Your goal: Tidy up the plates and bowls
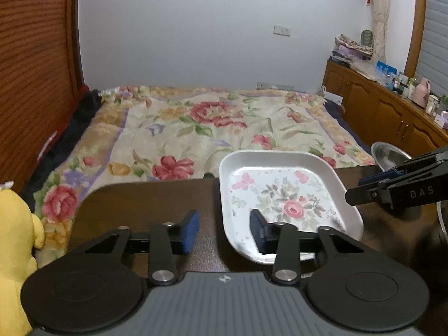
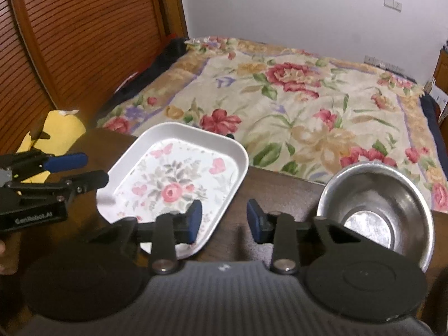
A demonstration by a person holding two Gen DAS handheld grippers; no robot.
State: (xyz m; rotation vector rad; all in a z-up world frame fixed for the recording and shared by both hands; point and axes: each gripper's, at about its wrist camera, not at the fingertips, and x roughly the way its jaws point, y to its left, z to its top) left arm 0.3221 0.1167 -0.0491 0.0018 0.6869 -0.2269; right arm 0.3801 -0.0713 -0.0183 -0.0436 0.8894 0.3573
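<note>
Table beside floral bed

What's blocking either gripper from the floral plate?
Nothing visible. The left gripper straddles the plate's near-left rim, one finger over the plate, one over the bare table. The right gripper straddles its right rim the same way. The steel bowl sits apart, further right.
</note>
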